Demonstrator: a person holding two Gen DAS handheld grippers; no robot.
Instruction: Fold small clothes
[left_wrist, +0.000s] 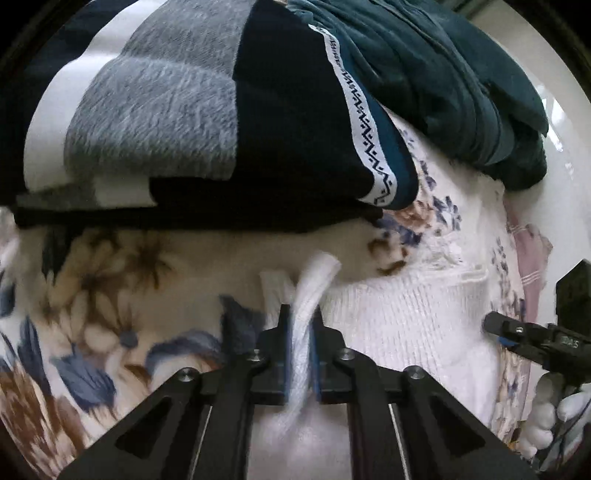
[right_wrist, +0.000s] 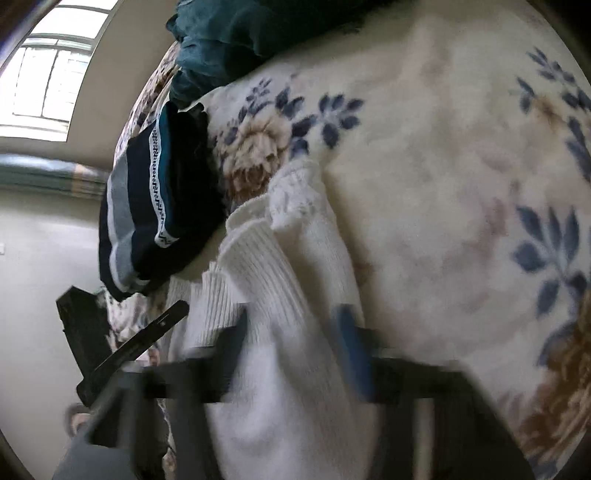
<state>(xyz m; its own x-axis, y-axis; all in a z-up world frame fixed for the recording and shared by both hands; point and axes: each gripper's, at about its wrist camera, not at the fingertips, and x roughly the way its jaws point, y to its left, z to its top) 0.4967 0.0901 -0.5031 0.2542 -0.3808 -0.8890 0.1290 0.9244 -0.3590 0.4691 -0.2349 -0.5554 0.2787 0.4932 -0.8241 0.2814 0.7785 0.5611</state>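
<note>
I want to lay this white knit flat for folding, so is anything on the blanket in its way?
Nothing visible lies on the floral blanket right of the white knit garment. The folded striped garment crowds its left edge, and the teal clothes sit beyond. The left gripper already pinches the knit.

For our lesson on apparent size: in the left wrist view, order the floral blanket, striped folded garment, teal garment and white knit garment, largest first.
1. Floral blanket
2. Striped folded garment
3. Teal garment and white knit garment: look alike, unranked; the knit lies nearer the camera.
</note>
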